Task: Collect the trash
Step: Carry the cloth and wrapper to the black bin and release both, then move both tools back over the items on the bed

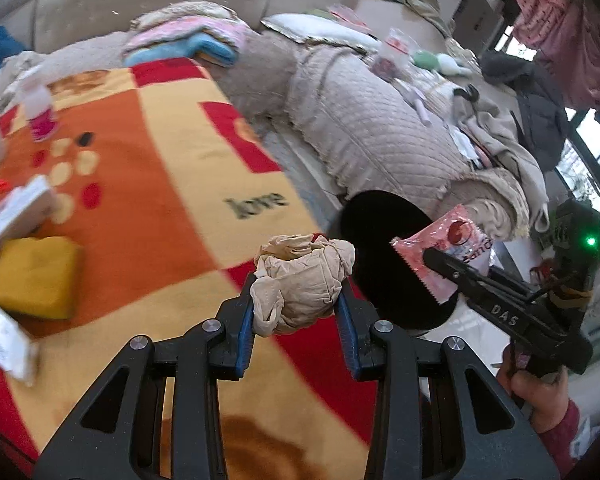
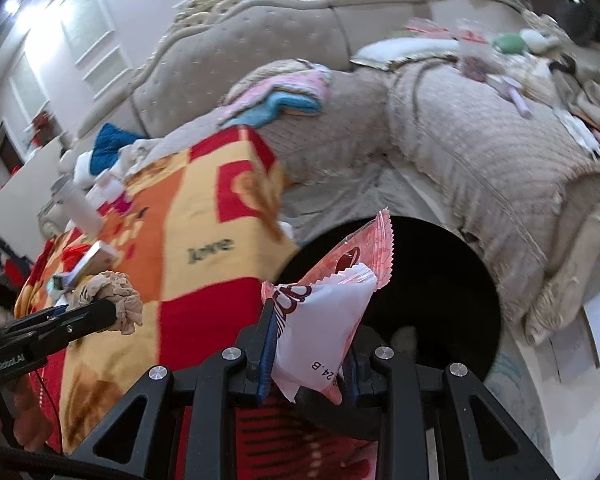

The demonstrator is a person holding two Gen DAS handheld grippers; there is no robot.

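- Left wrist view: the jaws of the left gripper [image 1: 298, 296] are clamped on a crumpled beige rag [image 1: 300, 280], which is pressed between the blue pads [image 1: 246, 334] and bulges above them.
- Under the rag, a red, orange and yellow blanket [image 1: 172, 200] with the word "love" is spread over a table.
- At about 3 o'clock from the rag, the right gripper [image 1: 436, 258] is seen from the side, its jaws nipped on a pink wrapper [image 1: 448, 240]; the hand [image 1: 540, 396] that carries it, in a red sleeve, shows at 4 o'clock.
- Behind the wrapper, the dark round mouth of a bin [image 1: 380, 248] is seen, just beside the blanket's edge.
- A yellow sponge [image 1: 36, 276] lies at 9 o'clock on the blanket, and a small bottle [image 1: 40, 112] stands at 10 o'clock.
- A quilted beige sofa [image 1: 380, 120] strewn with clothes fills the upper part.
- Right wrist view: the right gripper's [image 2: 310, 344] jaws are nearly closed on the pink-and-white wrapper [image 2: 328, 312], which sticks up towards 12 o'clock.
- The bin's [image 2: 440, 280] black opening lies directly behind the wrapper, at 1 to 3 o'clock.
- At 9 o'clock the left gripper [image 2: 112, 312] is seen with the rag [image 2: 116, 292] at its tip, above the blanket [image 2: 204, 248].
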